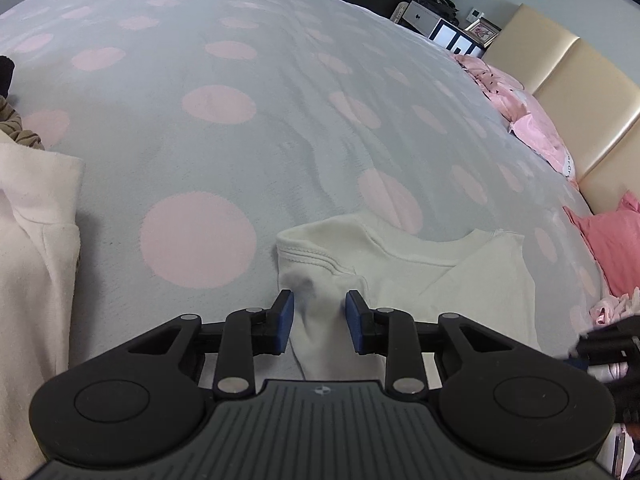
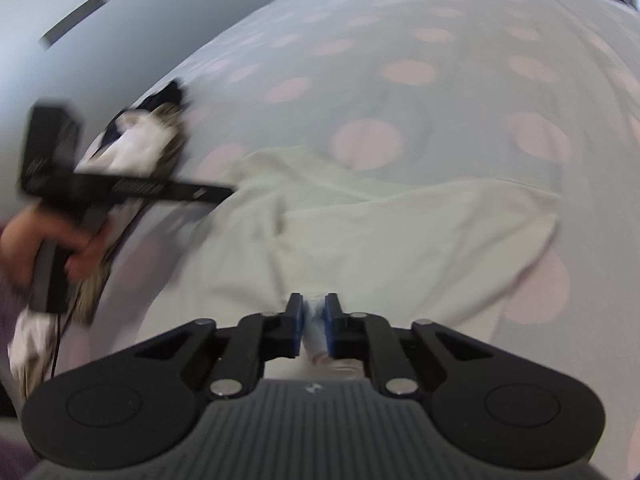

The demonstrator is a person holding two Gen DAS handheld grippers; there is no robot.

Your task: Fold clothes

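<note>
Closest to the right wrist camera, the right gripper point(image 2: 313, 322) has its two blue pads nearly together, with a thin bunch of pale fabric pinched between them. That fabric belongs to a cream-white garment point(image 2: 384, 236), which spreads away from the gripper across the bed point(image 2: 460, 40) and lies mostly flat with a few soft ridges. Its long axis in this view runs from left to right, across the line the gripper points along, with one end tapering off to the right.

In the left wrist view, the left gripper point(image 1: 319, 320) sits at the near edge of the same garment point(image 1: 420, 276). Its jaws stand partly open, and a raised fold of the cloth passes up between the blue pads. The pads flank the fold, with a gap visible on either side, so it does not appear clamped. From here the garment extends forward and to the right, its stitched hem point(image 1: 308, 258) just beyond the fingertips.

Both grippers are therefore at the near edge of the cloth, side by side, and the body of the garment lies ahead of them. Only the right one seems to have a hold. Any fold carried forward would likely need the left one to close on its ridge first.

Further out, the person's left hand point(image 2: 80, 248) and the left gripper's dark body appear blurred at the left of the right wrist view. A heap of other clothes point(image 2: 152, 136) lies beyond it, and a pinkish-white garment point(image 1: 32, 240) lies at the left edge of the left view. Pink pillows point(image 1: 532, 120) lie against the beige headboard point(image 1: 568, 80) at the far right.
</note>
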